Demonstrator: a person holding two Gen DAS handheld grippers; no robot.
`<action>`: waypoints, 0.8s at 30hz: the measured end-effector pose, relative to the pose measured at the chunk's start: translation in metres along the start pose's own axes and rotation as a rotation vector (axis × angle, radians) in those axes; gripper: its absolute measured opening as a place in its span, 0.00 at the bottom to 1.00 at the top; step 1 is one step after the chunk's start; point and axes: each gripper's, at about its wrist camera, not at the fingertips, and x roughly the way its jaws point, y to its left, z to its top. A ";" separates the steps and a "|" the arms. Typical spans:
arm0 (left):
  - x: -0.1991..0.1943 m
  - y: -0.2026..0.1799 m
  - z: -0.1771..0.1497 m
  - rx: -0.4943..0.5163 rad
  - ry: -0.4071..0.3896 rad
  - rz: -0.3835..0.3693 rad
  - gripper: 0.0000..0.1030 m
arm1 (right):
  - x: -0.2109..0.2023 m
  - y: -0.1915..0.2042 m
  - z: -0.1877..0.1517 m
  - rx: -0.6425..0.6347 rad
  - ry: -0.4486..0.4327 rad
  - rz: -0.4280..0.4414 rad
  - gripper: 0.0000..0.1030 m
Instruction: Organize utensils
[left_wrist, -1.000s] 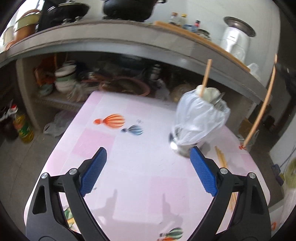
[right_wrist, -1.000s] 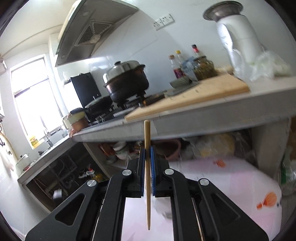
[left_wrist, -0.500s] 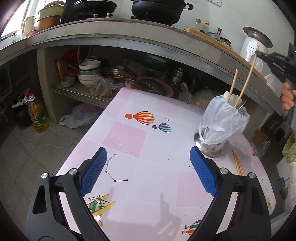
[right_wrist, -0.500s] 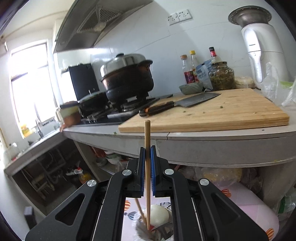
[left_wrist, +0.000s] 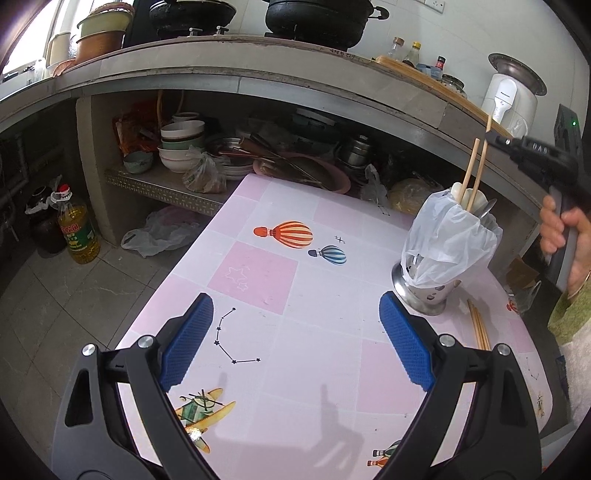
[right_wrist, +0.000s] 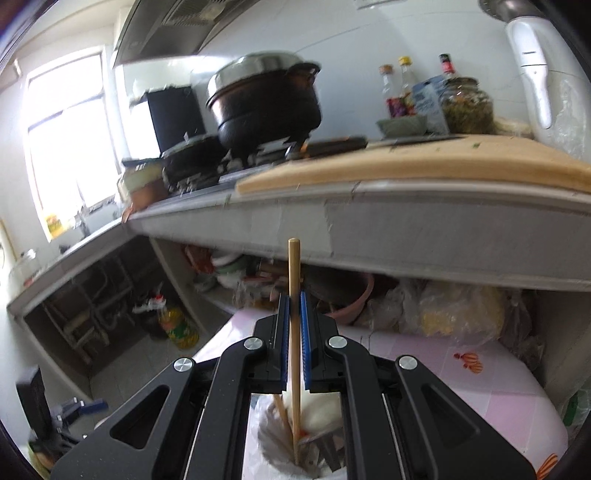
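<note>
While the right gripper (right_wrist: 294, 332) has its fingers clenched on a chopstick (right_wrist: 294, 280) whose tip sits inside the bag-lined holder (left_wrist: 428, 295) directly below them, keep it near vertical, lower a bit, then let go so it drops beside the chopstick already inside (left_wrist: 470, 173). Watch the spoons (left_wrist: 488, 208) and loose plastic bag (left_wrist: 447, 240) crowding the mouth. Left gripper (left_wrist: 295, 343) fingers spread wide, grasping nothing, above the tabletop (left_wrist: 314, 387). More chopsticks (left_wrist: 478, 326) lie just right of its right finger.
</note>
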 end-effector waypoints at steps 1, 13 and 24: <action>0.000 0.000 0.000 0.002 0.000 -0.001 0.85 | 0.002 0.001 -0.004 -0.008 0.013 0.002 0.06; -0.002 -0.006 -0.002 0.014 0.000 -0.009 0.85 | 0.013 0.008 -0.035 -0.071 0.116 -0.016 0.06; -0.006 -0.011 -0.003 0.020 -0.006 -0.019 0.85 | 0.002 0.003 -0.029 -0.042 0.133 -0.016 0.07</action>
